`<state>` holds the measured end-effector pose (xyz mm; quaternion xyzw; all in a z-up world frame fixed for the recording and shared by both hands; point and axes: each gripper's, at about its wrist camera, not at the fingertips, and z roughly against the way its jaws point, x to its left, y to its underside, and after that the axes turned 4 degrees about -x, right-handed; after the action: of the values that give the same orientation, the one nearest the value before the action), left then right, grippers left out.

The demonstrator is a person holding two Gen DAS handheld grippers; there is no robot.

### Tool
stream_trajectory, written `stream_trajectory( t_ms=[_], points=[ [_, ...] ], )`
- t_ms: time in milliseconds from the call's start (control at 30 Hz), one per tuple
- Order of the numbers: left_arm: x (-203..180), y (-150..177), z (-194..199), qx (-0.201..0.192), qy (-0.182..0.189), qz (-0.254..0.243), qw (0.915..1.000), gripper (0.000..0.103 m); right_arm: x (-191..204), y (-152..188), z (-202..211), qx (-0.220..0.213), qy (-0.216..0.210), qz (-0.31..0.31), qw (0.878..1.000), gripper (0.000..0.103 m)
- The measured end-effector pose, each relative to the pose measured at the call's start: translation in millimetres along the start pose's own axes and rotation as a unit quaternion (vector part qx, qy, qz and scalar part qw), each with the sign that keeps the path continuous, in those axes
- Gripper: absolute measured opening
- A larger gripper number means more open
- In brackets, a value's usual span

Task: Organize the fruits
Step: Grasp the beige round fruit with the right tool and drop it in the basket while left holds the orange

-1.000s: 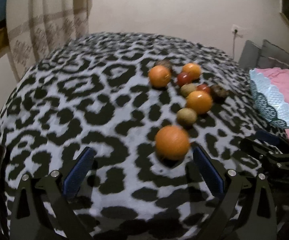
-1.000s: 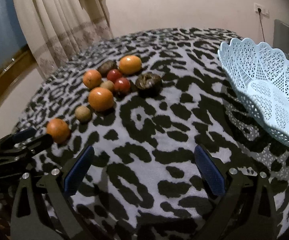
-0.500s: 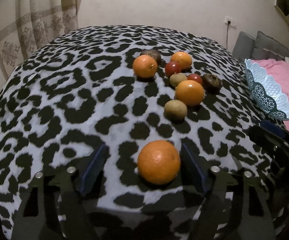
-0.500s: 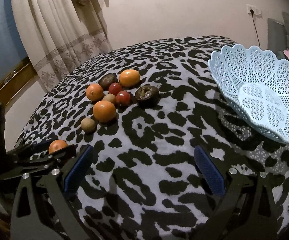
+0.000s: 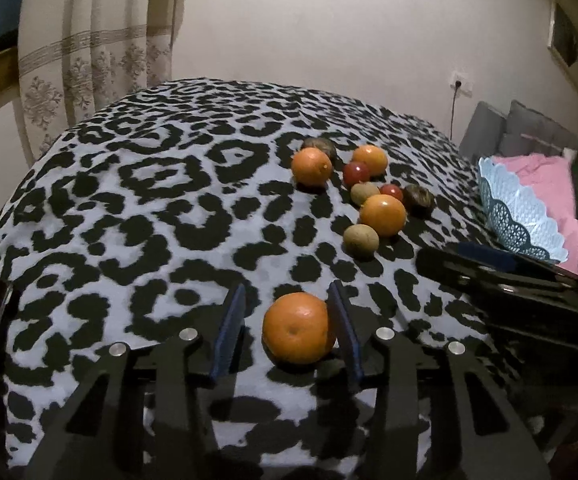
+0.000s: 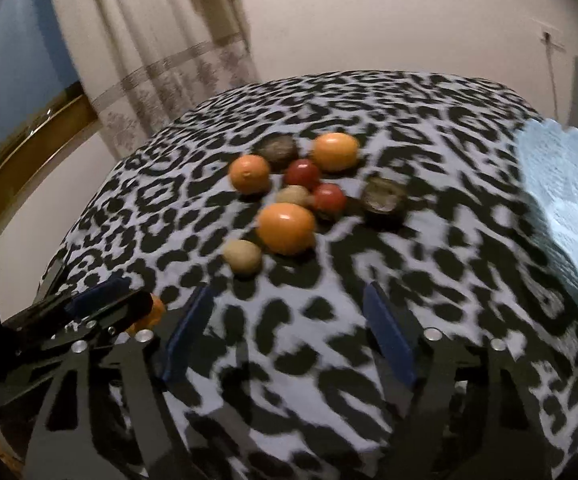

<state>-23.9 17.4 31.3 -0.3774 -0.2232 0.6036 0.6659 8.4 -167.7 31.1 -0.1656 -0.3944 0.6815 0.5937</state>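
Note:
An orange [image 5: 297, 328] lies on the leopard-print cover between the fingers of my left gripper [image 5: 287, 294]. Its jaws are closing: the right pad [image 5: 343, 332] is against the orange, while the left pad [image 5: 229, 332] stands a small gap away. In the right wrist view the left gripper [image 6: 101, 306] hides most of that orange [image 6: 152, 314]. My right gripper [image 6: 289, 332] hovers over bare cover, its jaws closing with nothing between them. Ahead of both lies a cluster of fruit: a big orange [image 6: 285, 227], a brownish fruit [image 6: 243, 256], two red fruits [image 6: 303, 172] and others.
A pale blue lattice basket [image 5: 517, 216] sits at the right, blurred at the edge of the right wrist view [image 6: 565, 200]. The right gripper [image 5: 489, 266] reaches in from the right in the left wrist view. Curtain, wall and pink bedding surround the bed.
The left gripper's jaws have narrowed around the near orange, which now sits between the pads. The right gripper's jaws have narrowed too, and its view has swung left toward the fruit cluster.

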Motion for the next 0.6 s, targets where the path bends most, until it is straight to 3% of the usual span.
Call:
stream_trajectory(
  t_ms=[167, 367, 500, 600],
  points=[
    [4.2, 4.2, 5.7, 0.001, 0.015, -0.001, 0.9999, 0.044, 27.1, -9.7, -24.7, 0.020, -0.012, 0.027, 0.999, 0.063],
    [-1.0, 8.3, 5.7, 0.007, 0.025, -0.013, 0.9996, 0.045, 36.7, -14.7, -54.5, 0.045, 0.001, 0.032, 0.998, 0.049],
    [-1.9, 9.3, 2.8, 0.016, 0.034, -0.014, 0.9992, 0.048, 41.5, -15.1, -66.4, 0.045, 0.021, 0.048, 0.998, 0.043],
    [-1.7, 10.0, -0.3, 0.026, 0.044, -0.012, 0.9986, 0.050, 41.0, -14.0, -65.5, 0.043, 0.035, 0.059, 0.997, 0.032]
  ],
)
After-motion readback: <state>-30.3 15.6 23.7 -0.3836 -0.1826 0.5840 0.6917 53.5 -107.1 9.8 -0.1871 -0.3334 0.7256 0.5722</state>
